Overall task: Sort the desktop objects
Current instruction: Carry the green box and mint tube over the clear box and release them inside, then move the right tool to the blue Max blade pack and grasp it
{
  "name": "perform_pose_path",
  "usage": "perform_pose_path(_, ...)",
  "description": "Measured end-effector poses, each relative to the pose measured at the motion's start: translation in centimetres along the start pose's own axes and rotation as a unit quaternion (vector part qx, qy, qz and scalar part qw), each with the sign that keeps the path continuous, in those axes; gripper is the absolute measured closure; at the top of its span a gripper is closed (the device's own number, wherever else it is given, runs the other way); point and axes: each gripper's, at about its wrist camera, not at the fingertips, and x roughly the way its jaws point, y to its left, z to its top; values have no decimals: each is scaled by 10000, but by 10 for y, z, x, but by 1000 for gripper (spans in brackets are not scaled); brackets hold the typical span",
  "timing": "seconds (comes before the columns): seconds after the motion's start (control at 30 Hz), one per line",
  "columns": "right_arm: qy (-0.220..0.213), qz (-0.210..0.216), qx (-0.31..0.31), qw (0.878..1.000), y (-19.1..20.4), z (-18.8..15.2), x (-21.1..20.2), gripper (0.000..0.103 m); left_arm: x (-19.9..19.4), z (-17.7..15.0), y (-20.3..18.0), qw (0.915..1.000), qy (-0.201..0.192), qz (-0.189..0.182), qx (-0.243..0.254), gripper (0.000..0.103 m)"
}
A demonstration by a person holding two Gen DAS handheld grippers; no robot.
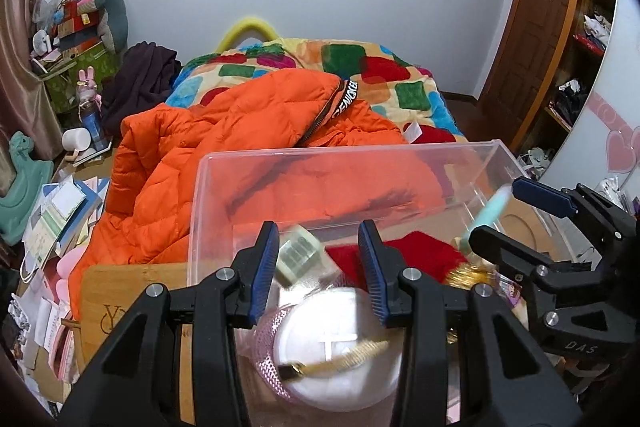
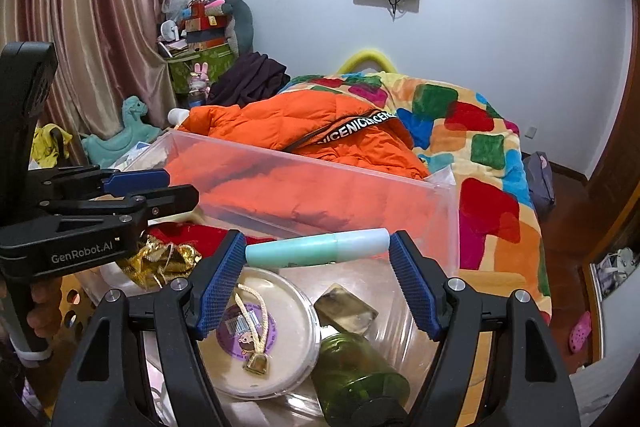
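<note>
While the clear bin (image 2: 320, 187) sits open on the bench to collect the clutter, the right tongs (image 2: 318, 269) pinch a mint tube (image 2: 316, 247) crosswise above it for dropping in, and the left tongs (image 1: 318, 267) hover part-spread, empty.

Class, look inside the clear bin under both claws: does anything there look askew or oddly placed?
Yes. The green bottle lies on its side in the clear bin, not upright, and a gold cord with a small bell is draped across the round white lid. Nothing looks spilled or broken.
</note>
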Motion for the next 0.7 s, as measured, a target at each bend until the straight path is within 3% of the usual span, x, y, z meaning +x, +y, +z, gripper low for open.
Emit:
perform_pose_path(0.1, -55, 22, 9, 10000, 3, -4, -7, 28, -7, -4, -1, 9999, -77, -94, -16, 50)
perform_pose_path(0.27, -268, 88, 76, 9996, 7, -9, -27, 24, -25, -7, -10, 9996, -257, -30, 151, 47)
perform_pose_path(0.33, -373, 139, 129, 9991, 6, -9, -39, 24, -36, -7, -12, 9991, -384, -16, 174, 37)
perform_pose_path(0.7, -882, -21, 175, 9959, 12, -26, -106, 18, -92, -21, -16, 9960, -862, 31, 235, 17)
